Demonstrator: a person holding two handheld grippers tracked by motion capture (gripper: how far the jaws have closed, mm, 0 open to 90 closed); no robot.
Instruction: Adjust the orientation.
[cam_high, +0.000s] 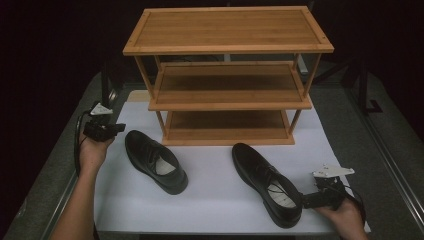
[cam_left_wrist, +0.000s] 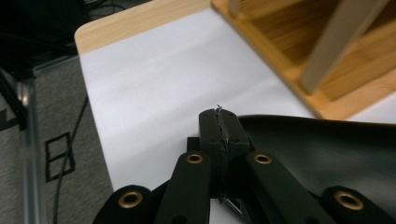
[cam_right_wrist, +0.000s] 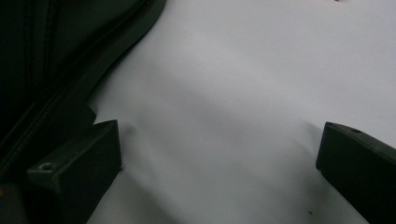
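right gripper: nearest camera, low at table's front right, jaws wide apart, nothing between them
right shoe: just left of right gripper, heel end by the jaws; in the right gripper view its sole edge touches or nearly touches one jaw
right shoe axis: long, toe toward rack, heel toward person, slightly diagonal
left gripper: jaws pressed together, empty; tip just beside left shoe
left shoe: right of left gripper, on white sheet, toe at back-left near the jaws
rack: three shelves, all bare, behind both shoes
nearer hand: judging by gap, right one is set to grab first; left must open
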